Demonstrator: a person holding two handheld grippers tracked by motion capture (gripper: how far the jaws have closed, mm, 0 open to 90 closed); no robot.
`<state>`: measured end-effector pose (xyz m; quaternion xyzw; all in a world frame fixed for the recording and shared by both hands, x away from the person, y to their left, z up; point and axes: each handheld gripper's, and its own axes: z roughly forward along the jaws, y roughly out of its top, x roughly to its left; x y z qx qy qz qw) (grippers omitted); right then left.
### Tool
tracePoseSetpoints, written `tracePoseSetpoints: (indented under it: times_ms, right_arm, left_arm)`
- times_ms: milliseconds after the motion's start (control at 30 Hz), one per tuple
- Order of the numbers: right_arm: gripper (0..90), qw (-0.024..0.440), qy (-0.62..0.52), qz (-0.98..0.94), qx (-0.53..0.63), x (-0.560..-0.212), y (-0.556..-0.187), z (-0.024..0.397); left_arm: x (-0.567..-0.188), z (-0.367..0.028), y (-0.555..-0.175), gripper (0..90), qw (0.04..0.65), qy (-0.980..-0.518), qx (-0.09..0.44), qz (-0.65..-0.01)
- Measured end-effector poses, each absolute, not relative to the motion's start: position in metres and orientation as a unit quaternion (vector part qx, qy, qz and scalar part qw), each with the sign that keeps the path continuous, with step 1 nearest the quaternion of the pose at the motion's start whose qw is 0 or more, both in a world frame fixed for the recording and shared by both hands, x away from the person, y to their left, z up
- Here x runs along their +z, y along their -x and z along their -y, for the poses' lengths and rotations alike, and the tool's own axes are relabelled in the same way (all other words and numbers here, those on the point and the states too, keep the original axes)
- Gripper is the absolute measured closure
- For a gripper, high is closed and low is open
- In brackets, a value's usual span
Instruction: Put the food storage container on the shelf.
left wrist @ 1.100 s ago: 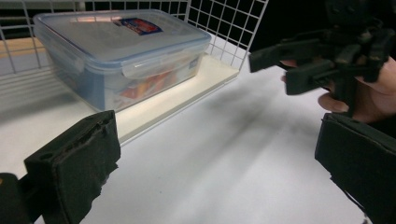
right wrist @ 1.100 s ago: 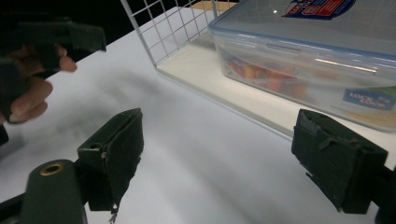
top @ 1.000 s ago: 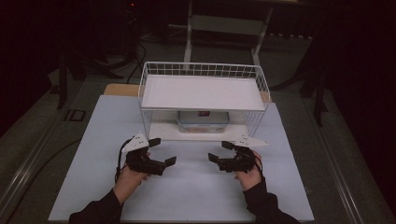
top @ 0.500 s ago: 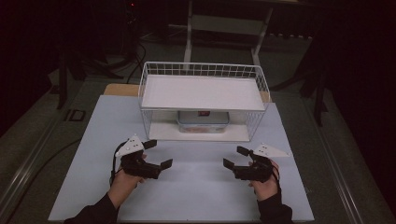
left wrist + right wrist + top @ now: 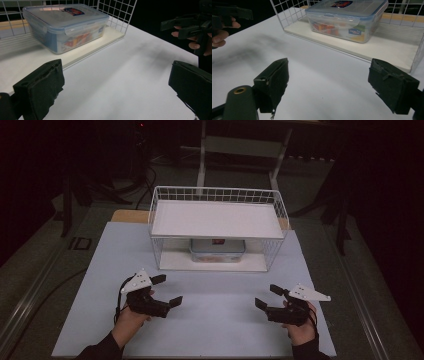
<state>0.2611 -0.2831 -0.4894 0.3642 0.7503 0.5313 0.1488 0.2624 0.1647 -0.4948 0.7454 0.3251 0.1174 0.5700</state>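
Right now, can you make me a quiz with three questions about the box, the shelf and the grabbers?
1. Where is the plastic box?
A. on the wire rack's top shelf
B. on its bottom shelf
C. out on the white table

2. What colour is the rim of the box's lid?
A. blue
B. green
C. black

3. How are the left gripper and right gripper?
A. both open
B. both shut
C. one holds the box

Answers: 1 B, it sits under the top shelf. 2 A, the gripper views show a blue edge. 3 A, the jaws stand wide apart, holding nothing.
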Motion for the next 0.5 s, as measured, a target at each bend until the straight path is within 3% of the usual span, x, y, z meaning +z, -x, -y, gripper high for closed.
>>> tracePoseSetpoints:
  times_ms: [500]
  right_arm:
    - [17.0, 0.145, -0.360, -0.759, 0.523, -0.4946, -0.2598, 0.2900]
  left_arm:
    - [-0.4992, -0.1637, -0.2586, 0.2, 0.569, -0.751, 0.121, -0.314]
